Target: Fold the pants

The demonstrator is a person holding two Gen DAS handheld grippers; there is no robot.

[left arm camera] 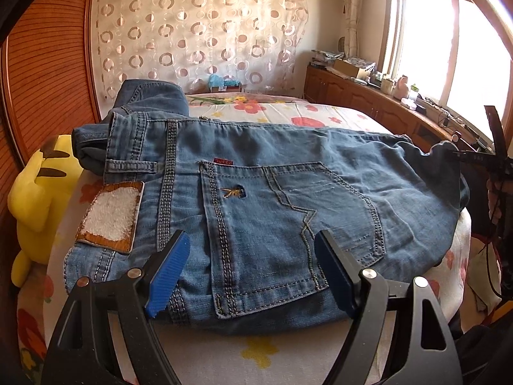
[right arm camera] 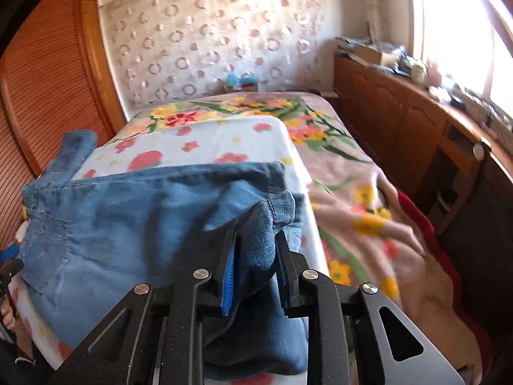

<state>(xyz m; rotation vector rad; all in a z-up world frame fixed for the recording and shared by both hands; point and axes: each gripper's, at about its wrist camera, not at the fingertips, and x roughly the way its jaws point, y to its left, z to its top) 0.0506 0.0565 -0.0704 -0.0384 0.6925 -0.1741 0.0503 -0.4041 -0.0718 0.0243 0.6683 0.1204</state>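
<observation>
Blue jeans [left arm camera: 272, 192] lie across the flowered bed, back pocket up, waistband to the left with a brown patch [left arm camera: 110, 216]. My left gripper [left arm camera: 251, 253] is open, its jaws wide apart over the back pocket near the front edge. In the right wrist view the jeans [right arm camera: 128, 211] stretch to the left. My right gripper [right arm camera: 256, 250] is shut on a bunched fold of the jeans' leg fabric [right arm camera: 272, 218], held lifted above the bed. The right gripper also shows at the far right of the left wrist view [left arm camera: 493, 160].
A yellow plush toy [left arm camera: 41, 199] sits at the bed's left edge by a wooden louvred door [left arm camera: 45, 64]. A wooden cabinet [right arm camera: 400, 122] with clutter runs along the right under the window. A flowered blanket [right arm camera: 368, 211] covers the bed's right side.
</observation>
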